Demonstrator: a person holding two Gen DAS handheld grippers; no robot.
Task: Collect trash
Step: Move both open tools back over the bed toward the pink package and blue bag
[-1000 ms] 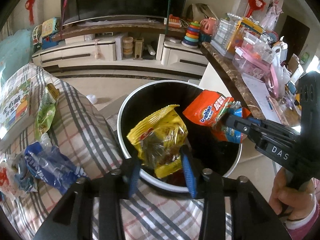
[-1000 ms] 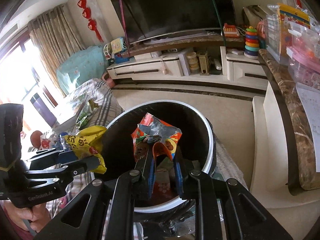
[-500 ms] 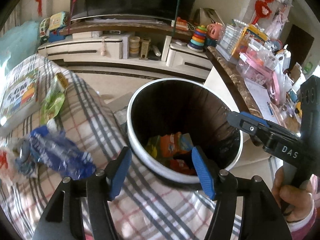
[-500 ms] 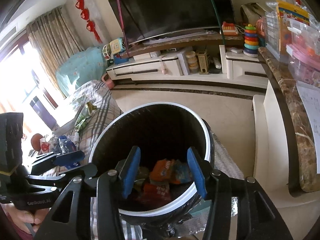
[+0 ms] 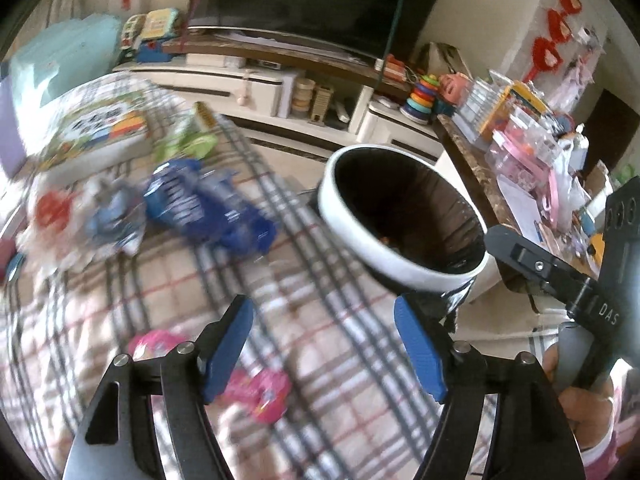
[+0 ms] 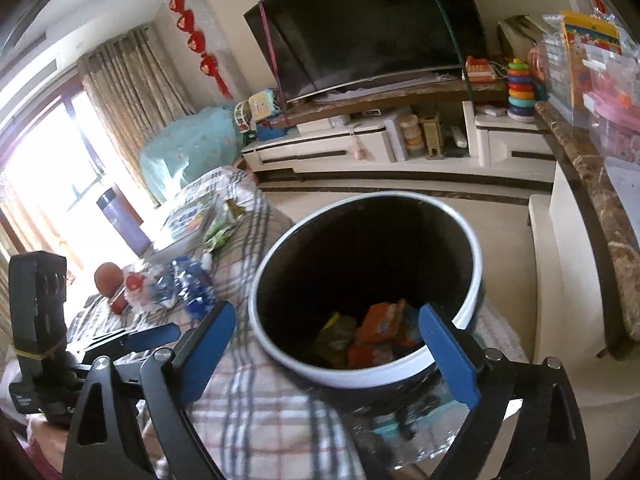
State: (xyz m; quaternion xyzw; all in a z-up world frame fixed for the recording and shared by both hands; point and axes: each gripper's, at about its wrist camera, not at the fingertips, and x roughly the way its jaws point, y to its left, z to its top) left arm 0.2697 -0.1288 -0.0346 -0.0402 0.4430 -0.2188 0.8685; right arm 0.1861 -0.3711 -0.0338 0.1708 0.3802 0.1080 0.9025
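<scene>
Nearest the left wrist camera, the left tongs (image 5: 324, 344) are standing open with nothing between the blue pads; their jaws have just been opening. They are hanging over the plaid cloth (image 5: 320, 400), just above a pink wrapper (image 5: 260, 394) lying on it. The right tongs (image 6: 326, 352) are gaping wide and empty at the near rim of the trash bin (image 6: 474, 248); their jaws have just been opening too. Inside the bin, an orange packet (image 6: 380, 322) and a yellow packet (image 6: 336, 332) are lying at the bottom. A little farther along the cloth, a blue wrapper (image 5: 204, 208) is lying beside a pale crumpled one (image 5: 114, 220), both blurred, with a green packet (image 5: 188, 144) beyond them. At the back, a television (image 6: 360, 28) is standing on a low white cabinet (image 6: 320, 152).
</scene>
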